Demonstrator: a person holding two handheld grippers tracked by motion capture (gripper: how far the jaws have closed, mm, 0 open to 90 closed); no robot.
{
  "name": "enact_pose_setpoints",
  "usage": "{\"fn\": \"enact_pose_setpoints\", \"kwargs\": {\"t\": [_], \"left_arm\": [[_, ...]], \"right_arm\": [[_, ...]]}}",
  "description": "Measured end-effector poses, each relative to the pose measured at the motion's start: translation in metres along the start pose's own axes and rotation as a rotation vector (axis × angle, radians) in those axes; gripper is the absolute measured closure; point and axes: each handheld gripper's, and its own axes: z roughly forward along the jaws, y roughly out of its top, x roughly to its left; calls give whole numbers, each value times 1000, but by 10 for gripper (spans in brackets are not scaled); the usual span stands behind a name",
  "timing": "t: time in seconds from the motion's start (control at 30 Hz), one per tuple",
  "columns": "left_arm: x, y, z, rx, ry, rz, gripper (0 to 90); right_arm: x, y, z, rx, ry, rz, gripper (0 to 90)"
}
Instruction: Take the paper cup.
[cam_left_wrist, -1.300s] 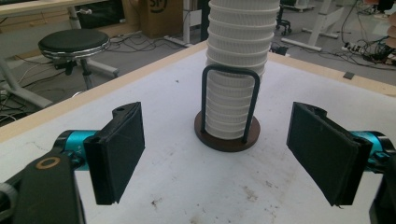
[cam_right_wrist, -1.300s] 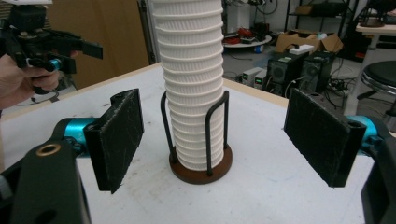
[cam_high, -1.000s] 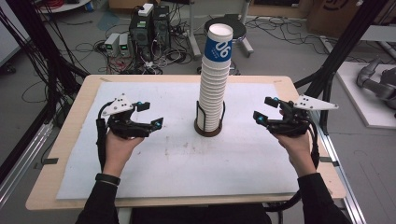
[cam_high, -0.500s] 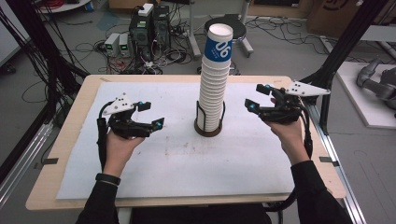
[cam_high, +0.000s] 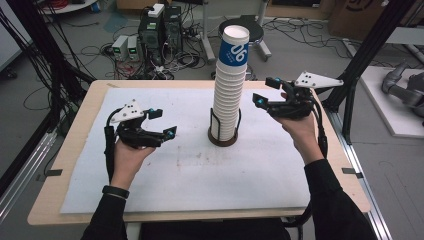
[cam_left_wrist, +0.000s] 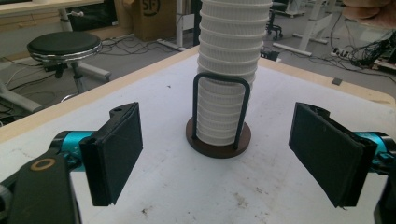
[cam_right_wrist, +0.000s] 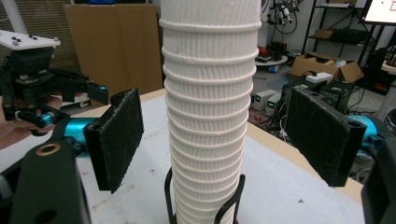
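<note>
One tall stack of cups (cam_high: 229, 87) stood in a wire holder (cam_high: 223, 134) at the middle of the table (cam_high: 70, 145), the loops evidently keeping it upright. Two grippers flanked it: the left gripper (cam_high: 162, 123) low beside the holder, the right gripper (cam_high: 266, 90) raised beside the stack's upper half. Both held their jaws wide apart, empty, probably readied to pull a cup.
</note>
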Motion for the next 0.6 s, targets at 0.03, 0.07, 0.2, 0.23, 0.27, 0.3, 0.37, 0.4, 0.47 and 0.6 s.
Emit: {"fn": "enact_pose_setpoints", "kwargs": {"t": [0.03, 0.07, 0.2, 0.23, 0.27, 0.3, 0.37, 0.4, 0.47, 0.6], "left_arm": [[0, 0, 0, 0, 0, -1, 175], [0, 0, 0, -1, -3, 1, 173], [-1, 0, 1, 1, -8, -2, 167], [-1, 0, 2, 0, -7, -3, 167], [-1, 0, 1, 1, -8, -4, 167], [0, 1, 1, 1, -11, -3, 167], [-1, 1, 1, -6, -13, -8, 167], [0, 1, 1, -7, -15, -8, 167], [0, 1, 1, -3, -15, -8, 167], [-1, 1, 1, -4, -19, -10, 167]], "right_arm": [[0, 0, 0, 0, 0, 0, 200], [-1, 2, 2, 0, -3, -3, 200], [-1, 11, 13, 4, 8, -14, 200], [-1, 11, 13, 4, 8, -14, 200], [-1, 12, 16, 10, 9, -10, 200], [-1, 14, 21, 14, 8, -14, 200], [-1, 16, 25, 11, 10, -17, 200], [-2, 16, 27, 13, 10, -21, 200], [-2, 16, 29, 19, 11, -17, 200], [-3, 18, 35, 22, 16, -12, 195]]}}
